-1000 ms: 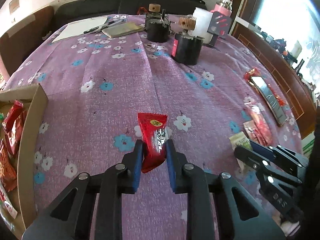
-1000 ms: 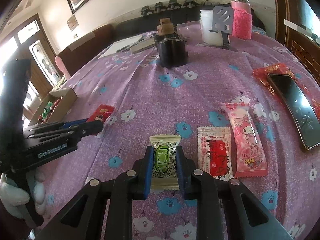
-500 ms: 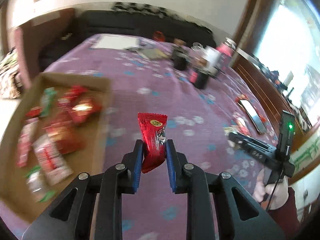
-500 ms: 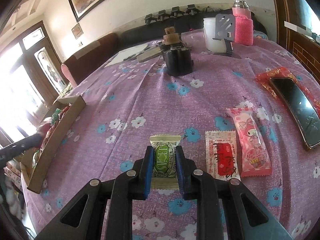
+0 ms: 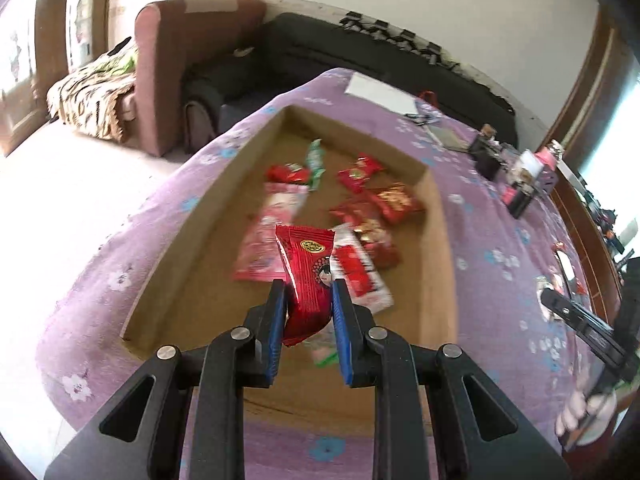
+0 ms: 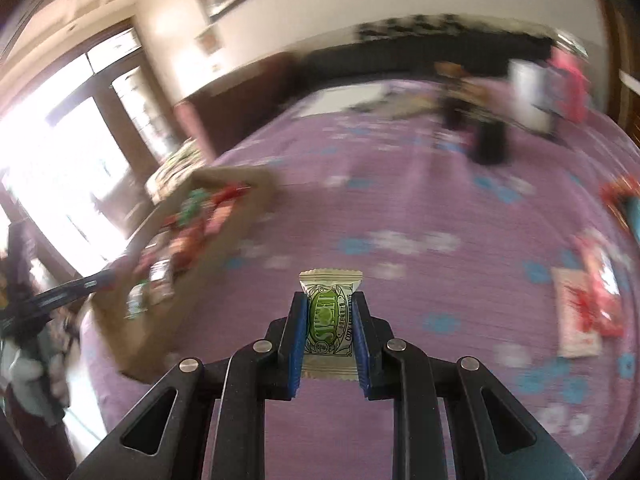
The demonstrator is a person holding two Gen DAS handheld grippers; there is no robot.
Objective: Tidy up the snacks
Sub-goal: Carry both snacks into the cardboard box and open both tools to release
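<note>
Left wrist view: my left gripper [image 5: 308,300] is clamped on the red snack packet [image 5: 306,276], pads pressing its lower half, top end standing free. I hang above the cardboard tray [image 5: 434,240], which sits on the purple flowered tablecloth [image 5: 500,240] and holds a scatter of red, pink and green wrappers. Judgement: the packet is over the near middle of the tray, so I need only sink a little and let go; best to aim for the bare cardboard at the near left, not the heap. Far right, my right gripper [image 5: 560,306] shows edge-on.

Right wrist view: heavily blurred. My right gripper [image 6: 329,318] pinches the green-and-cream candy [image 6: 329,316] across its middle, above the cloth. The tray [image 6: 224,256] lies off to the left, well apart. Loose packets [image 6: 578,312] lie on the cloth at right. Judgement: carry this one left over the tray wall and clear of the other gripper before loosening the pinch
</note>
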